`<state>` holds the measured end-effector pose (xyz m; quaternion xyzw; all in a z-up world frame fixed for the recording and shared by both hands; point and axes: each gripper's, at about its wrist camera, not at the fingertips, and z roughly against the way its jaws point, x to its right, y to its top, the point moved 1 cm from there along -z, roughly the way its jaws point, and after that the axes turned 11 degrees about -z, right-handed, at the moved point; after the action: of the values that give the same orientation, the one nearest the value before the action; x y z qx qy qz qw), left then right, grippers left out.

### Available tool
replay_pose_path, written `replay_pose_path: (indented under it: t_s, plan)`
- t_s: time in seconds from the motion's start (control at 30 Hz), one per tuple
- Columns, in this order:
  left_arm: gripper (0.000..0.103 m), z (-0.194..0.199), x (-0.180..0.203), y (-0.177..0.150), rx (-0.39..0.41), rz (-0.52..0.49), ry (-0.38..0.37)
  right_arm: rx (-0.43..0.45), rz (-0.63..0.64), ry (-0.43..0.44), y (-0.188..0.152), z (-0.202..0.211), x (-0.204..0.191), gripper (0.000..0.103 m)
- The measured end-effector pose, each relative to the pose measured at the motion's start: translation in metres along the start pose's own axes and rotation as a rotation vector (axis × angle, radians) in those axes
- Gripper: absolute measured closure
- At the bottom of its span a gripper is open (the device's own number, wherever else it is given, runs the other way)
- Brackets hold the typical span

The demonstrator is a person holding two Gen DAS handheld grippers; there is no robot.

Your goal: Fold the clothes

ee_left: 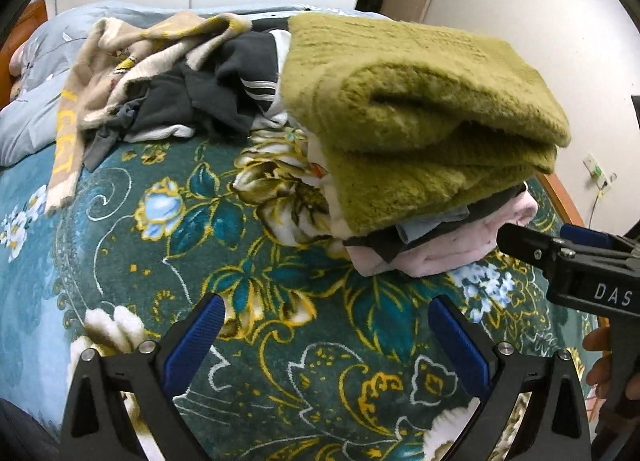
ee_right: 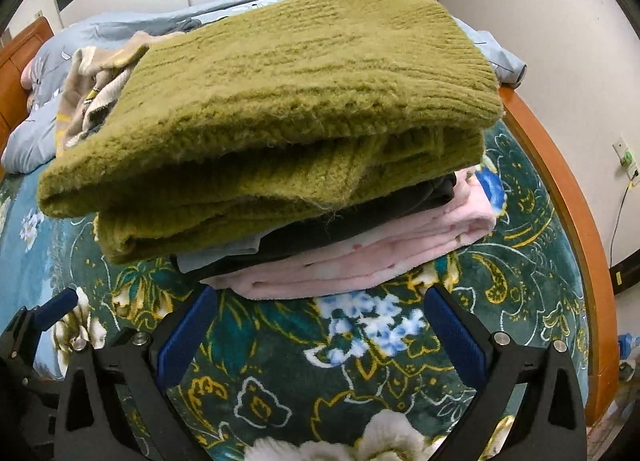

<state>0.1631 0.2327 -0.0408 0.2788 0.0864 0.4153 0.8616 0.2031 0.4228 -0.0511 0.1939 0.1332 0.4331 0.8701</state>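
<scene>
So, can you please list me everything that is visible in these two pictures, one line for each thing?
green sweater: 1, olive green, folded, top of the stack
dark garment: 1, dark grey, in the stack under the sweater
light blue garment: 1, pale blue, edge showing in the stack
pink garment: 1, pale pink, bottom of the stack
unfolded clothes pile: 1 heap, beige, black and white, behind the stack
floral blanket: 1, teal with gold and white flowers, covers the bed
blue quilt: 1, light blue, far end of the bed
bed frame: 1, orange wood, right edge
wall socket: 1, white, right wall
left gripper: open, empty
right gripper: open, empty, just before the stack
</scene>
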Motion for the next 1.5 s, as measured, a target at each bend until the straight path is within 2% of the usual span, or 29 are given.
replay_pose_path:
  t_s: [0.23,0.4,1.13,1.5]
  plan:
    - [0.0,0.004,0.002,0.0,0.048,-0.015,-0.002,-0.007,0.022,-0.01,-0.001,-0.004,-0.006,0.0]
    - [0.0,0.006,0.0,0.0,0.078,-0.007,-0.001,0.007,0.032,-0.052,-0.001,-0.005,-0.005,0.0]
    - [0.0,0.001,-0.001,-0.002,0.071,-0.013,-0.014,-0.012,0.049,-0.107,-0.002,-0.012,-0.005,0.0]
    - [0.0,0.0,0.0,-0.003,0.069,-0.017,-0.044,-0.004,0.069,-0.113,-0.002,-0.011,-0.009,0.0]
